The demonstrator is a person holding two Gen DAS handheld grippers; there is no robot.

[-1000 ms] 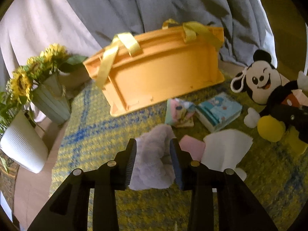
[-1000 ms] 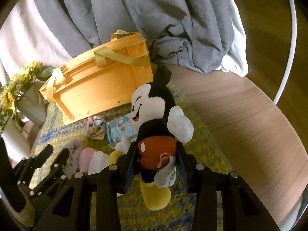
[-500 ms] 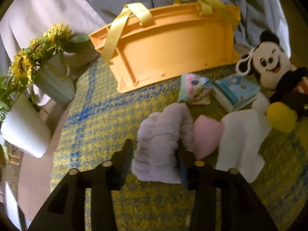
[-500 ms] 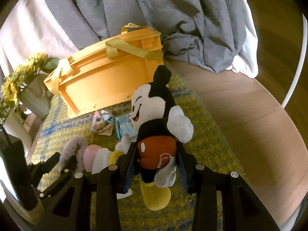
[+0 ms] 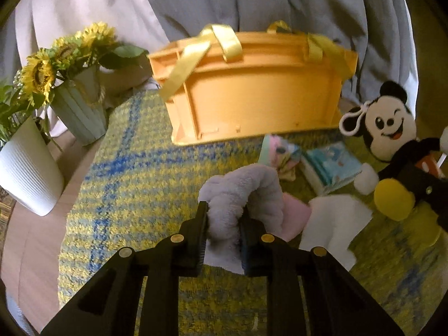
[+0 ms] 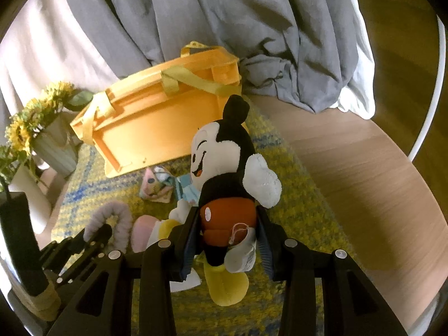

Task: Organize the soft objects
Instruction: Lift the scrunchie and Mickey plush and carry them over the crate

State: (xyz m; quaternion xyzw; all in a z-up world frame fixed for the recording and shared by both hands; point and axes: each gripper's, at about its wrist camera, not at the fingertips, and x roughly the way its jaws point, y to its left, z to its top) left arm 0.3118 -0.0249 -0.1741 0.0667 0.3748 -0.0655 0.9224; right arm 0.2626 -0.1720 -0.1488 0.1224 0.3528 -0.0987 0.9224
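My left gripper [image 5: 224,215] is shut on a lilac fluffy soft piece [image 5: 240,193] and holds it above the yellow-blue rug [image 5: 134,196]; it also shows in the right wrist view [image 6: 112,215]. A pink piece [image 5: 294,218] and white cloth [image 5: 333,221] hang beside it. My right gripper [image 6: 226,224] is shut on a Mickey Mouse plush [image 6: 224,168] at its red shorts, held upright above the rug. The plush shows at the right of the left wrist view [image 5: 392,145]. An orange basket [image 5: 257,92] with yellow handles stands behind on the rug, also in the right wrist view [image 6: 156,123].
A pastel pouch [image 5: 280,154] and a blue tissue pack [image 5: 330,165] lie on the rug before the basket. A sunflower vase [image 5: 81,109] and a white ribbed pot [image 5: 25,170] stand left. Grey bedding [image 6: 252,28] hangs behind. Wooden floor [image 6: 364,168] lies right.
My left gripper closed on the lilac piece and lifted it off the rug. My right gripper carried the Mickey plush slightly toward the basket.
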